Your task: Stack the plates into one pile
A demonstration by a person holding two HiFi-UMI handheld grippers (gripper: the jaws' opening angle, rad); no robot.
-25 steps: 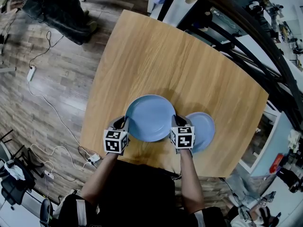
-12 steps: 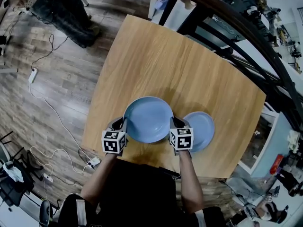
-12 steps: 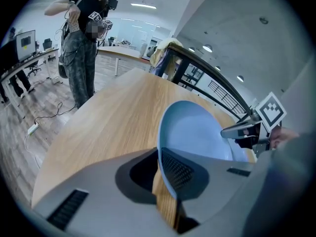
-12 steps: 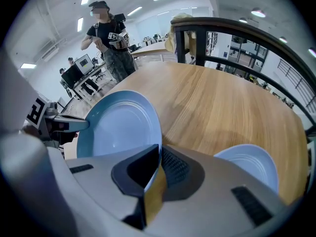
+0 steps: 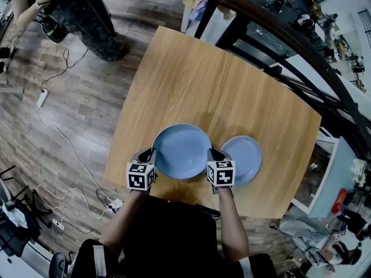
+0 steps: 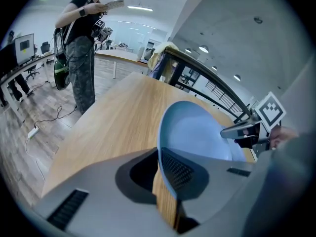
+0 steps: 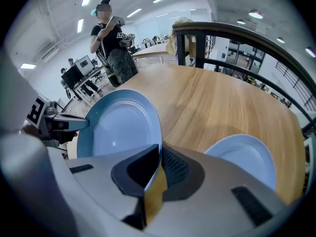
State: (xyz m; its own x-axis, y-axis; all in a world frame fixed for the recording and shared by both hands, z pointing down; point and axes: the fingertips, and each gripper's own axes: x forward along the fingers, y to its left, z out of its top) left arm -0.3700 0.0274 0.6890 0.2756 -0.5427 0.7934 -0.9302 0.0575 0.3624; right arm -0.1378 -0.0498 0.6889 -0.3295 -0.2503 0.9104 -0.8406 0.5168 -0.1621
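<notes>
A bystander in dark trousers stood on the plank floor beside the wooden counter. A white power strip lay nearby, and a black railing curved behind.

The person wears a black top, while the left gripper and the right gripper are smooth grey plastic with black mesh-textured pads, each carrying a white cube with black square markers.

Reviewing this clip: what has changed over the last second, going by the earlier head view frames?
The left gripper has just been closing its jaws tighter on the rim of the large blue plate. With the right gripper clamped on the opposite rim, the plate has risen slightly. The small blue plate and the table stayed put.
</notes>
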